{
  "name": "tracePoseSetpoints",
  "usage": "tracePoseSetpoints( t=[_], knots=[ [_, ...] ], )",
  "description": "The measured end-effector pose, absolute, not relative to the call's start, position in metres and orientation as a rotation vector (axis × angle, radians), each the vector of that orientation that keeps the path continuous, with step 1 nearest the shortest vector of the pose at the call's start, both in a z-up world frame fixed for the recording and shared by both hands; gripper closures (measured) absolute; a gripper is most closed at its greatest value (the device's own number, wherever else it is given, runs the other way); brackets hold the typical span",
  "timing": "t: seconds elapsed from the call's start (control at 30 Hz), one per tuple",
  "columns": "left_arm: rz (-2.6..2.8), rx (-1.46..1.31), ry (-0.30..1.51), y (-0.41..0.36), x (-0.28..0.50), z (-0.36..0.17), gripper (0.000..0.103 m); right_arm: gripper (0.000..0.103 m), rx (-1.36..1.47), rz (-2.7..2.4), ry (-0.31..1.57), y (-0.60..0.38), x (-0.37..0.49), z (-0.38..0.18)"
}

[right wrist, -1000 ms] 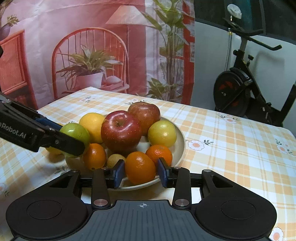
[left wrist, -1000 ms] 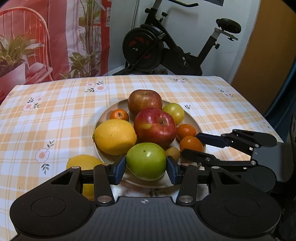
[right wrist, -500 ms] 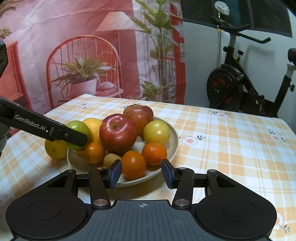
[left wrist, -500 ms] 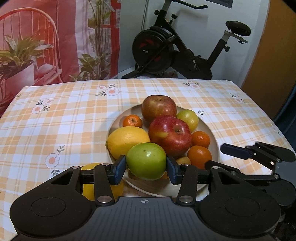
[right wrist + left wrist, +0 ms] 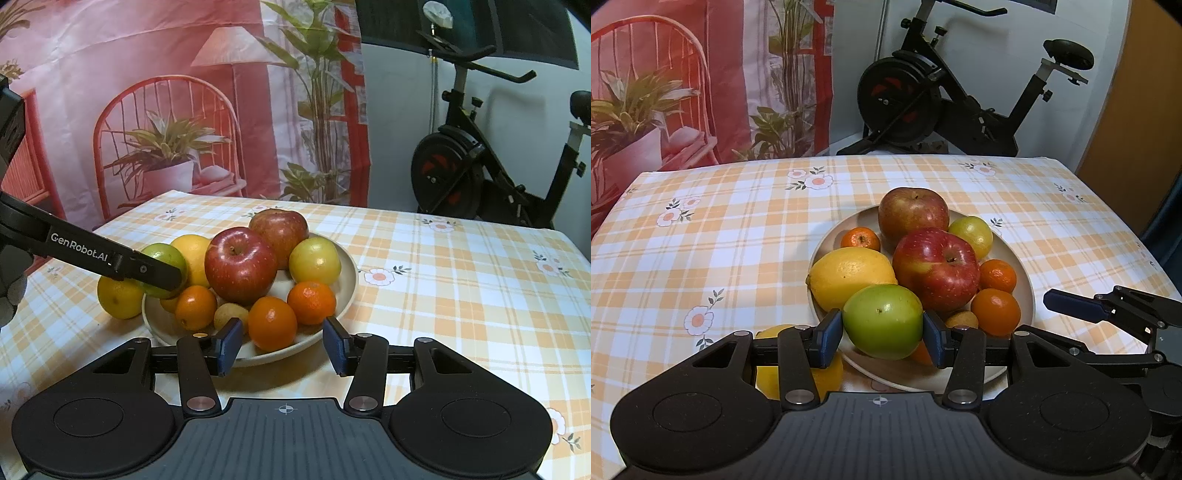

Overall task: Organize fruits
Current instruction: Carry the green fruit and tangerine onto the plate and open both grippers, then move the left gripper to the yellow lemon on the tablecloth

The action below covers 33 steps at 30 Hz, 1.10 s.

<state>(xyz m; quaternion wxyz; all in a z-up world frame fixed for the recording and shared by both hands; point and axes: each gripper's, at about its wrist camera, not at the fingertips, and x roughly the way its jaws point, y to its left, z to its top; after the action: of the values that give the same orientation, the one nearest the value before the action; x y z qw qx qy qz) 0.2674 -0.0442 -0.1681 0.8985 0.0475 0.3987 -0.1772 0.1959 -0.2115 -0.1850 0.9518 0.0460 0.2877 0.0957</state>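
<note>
Left wrist view: left gripper clamps green apple, hiding plate front | right gripper fingers apart; lemon half-hidden

Dim warm indoor light, soft shadows, sharp focus, fisheye-bent edges.

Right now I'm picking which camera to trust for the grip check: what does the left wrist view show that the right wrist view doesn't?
Only the left wrist view shows both pads of the left gripper pressed on the green apple.

Only the right wrist view shows the right gripper open, empty, before the plate.

Both share the red apple, the lemon on the cloth and the exercise bike.
</note>
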Motion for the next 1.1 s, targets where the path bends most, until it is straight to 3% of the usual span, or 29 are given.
tracePoseSetpoints(
  t=[0.27,0.4,0.6,1.1],
  knots=[
    [-0.369,0.09,0.827,-0.048,0.267,-0.168,0.053,0.051,0.089,0.192,0.585,-0.207,0.192,-0.183],
    [-0.368,0.084,0.825,-0.047,0.267,-0.167,0.053,0.037,0.106,0.173,0.576,-0.207,0.19,-0.182],
    [-0.367,0.066,0.809,-0.045,0.265,-0.163,0.051,0.027,0.135,0.16,0.581,-0.208,0.187,-0.181],
    [-0.365,0.046,0.786,-0.037,0.26,-0.156,0.048,0.02,0.152,0.155,0.601,-0.202,0.18,-0.175]
  ],
)
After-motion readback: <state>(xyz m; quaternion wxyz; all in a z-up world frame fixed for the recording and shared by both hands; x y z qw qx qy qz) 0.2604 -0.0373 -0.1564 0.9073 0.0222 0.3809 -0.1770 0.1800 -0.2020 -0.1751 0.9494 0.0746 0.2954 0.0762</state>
